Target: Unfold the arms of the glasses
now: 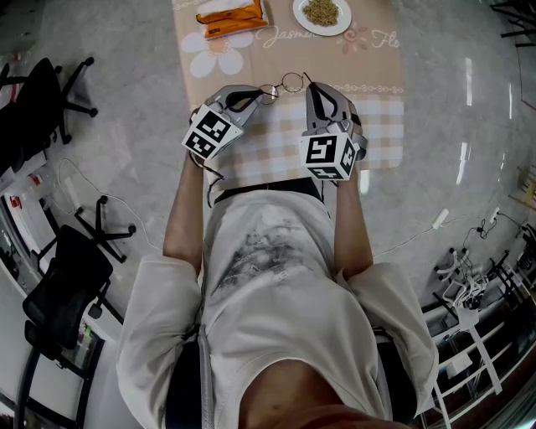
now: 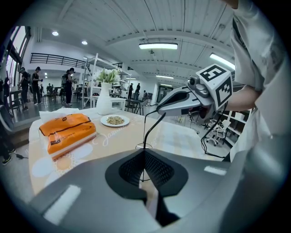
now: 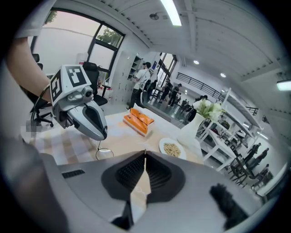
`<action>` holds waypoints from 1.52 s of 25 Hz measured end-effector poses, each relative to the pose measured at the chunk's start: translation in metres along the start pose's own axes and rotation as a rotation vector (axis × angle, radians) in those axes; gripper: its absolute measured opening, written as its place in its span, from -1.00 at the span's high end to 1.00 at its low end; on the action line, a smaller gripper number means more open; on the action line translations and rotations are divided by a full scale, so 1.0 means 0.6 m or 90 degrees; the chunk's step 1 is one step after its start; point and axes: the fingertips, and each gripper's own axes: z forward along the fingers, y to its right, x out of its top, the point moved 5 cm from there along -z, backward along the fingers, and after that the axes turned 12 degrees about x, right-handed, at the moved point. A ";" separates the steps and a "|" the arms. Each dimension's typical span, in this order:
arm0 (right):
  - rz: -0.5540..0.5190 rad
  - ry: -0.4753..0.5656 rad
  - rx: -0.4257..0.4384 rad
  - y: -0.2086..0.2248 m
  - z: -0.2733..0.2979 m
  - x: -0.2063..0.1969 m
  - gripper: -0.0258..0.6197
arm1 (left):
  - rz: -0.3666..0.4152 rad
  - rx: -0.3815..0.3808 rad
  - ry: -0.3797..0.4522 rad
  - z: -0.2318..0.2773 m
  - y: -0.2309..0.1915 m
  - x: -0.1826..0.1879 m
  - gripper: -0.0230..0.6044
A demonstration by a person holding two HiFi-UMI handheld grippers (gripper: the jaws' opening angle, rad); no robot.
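Observation:
Thin wire-rimmed glasses (image 1: 285,84) hang in the air over the checked tablecloth (image 1: 276,151), between my two grippers. My left gripper (image 1: 261,94) is shut on the frame by one round lens (image 2: 144,146), which shows at its closed jaws. A dark arm (image 2: 152,125) rises from there to my right gripper (image 2: 160,109), which is shut on that arm's far end. In the right gripper view, my jaws (image 3: 145,154) are closed tip to tip. Across from them, the other lens (image 3: 105,154) dangles below the left gripper (image 3: 102,136).
An orange pack (image 1: 230,17) and a white plate of food (image 1: 322,12) lie at the table's far side. A white vase with flowers (image 2: 104,98) stands behind them. Black office chairs (image 1: 33,109) and cables are on the floor to the left.

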 end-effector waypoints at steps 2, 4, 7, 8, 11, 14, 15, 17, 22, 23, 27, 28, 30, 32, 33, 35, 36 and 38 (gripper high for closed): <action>0.012 0.003 -0.002 0.005 -0.002 -0.004 0.85 | -0.001 0.001 0.000 0.000 0.000 -0.001 0.91; 0.025 0.006 -0.002 0.010 -0.004 -0.007 0.85 | -0.002 0.003 0.000 0.000 0.000 0.000 0.91; 0.042 0.012 -0.003 0.015 -0.007 -0.011 0.85 | -0.004 0.005 0.001 0.000 -0.001 0.001 0.91; 0.046 0.013 -0.003 0.016 -0.007 -0.012 0.85 | -0.004 0.005 0.001 0.000 -0.001 0.001 0.91; 0.060 0.020 -0.003 0.019 -0.008 -0.013 0.85 | -0.006 0.008 -0.004 -0.002 -0.003 0.000 0.91; 0.074 0.025 -0.003 0.023 -0.008 -0.014 0.85 | -0.006 0.007 0.001 -0.001 -0.005 0.002 0.91; 0.079 0.027 -0.004 0.024 -0.008 -0.014 0.85 | -0.006 0.007 0.002 -0.001 -0.005 0.002 0.91; 0.085 0.027 -0.006 0.026 -0.008 -0.016 0.85 | -0.006 0.008 0.004 -0.001 -0.007 0.001 0.91; 0.086 0.026 -0.009 0.025 -0.007 -0.017 0.85 | -0.008 0.009 0.009 -0.004 -0.009 0.002 0.91; 0.087 0.025 -0.010 0.026 -0.008 -0.016 0.85 | -0.008 0.009 0.008 -0.004 -0.010 0.002 0.91; 0.092 0.024 -0.012 0.026 -0.008 -0.018 0.85 | -0.009 0.008 0.010 -0.004 -0.010 0.002 0.91; 0.092 0.024 -0.012 0.026 -0.008 -0.018 0.85 | -0.009 0.007 0.010 -0.004 -0.010 0.001 0.91; 0.092 0.023 -0.012 0.025 -0.008 -0.018 0.85 | -0.010 0.007 0.011 -0.004 -0.011 0.001 0.91; 0.090 0.021 -0.013 0.024 -0.008 -0.017 0.85 | -0.009 0.007 0.011 -0.004 -0.010 0.002 0.91; 0.088 0.021 -0.014 0.024 -0.008 -0.017 0.85 | -0.009 0.006 0.011 -0.003 -0.010 0.002 0.91; 0.087 0.021 -0.014 0.024 -0.008 -0.016 0.85 | -0.008 0.006 0.011 -0.003 -0.010 0.002 0.91; 0.086 0.020 -0.014 0.023 -0.008 -0.016 0.85 | -0.007 0.006 0.011 -0.003 -0.010 0.002 0.91; 0.086 0.018 -0.013 0.022 -0.007 -0.016 0.85 | -0.007 0.006 0.010 -0.003 -0.011 0.002 0.91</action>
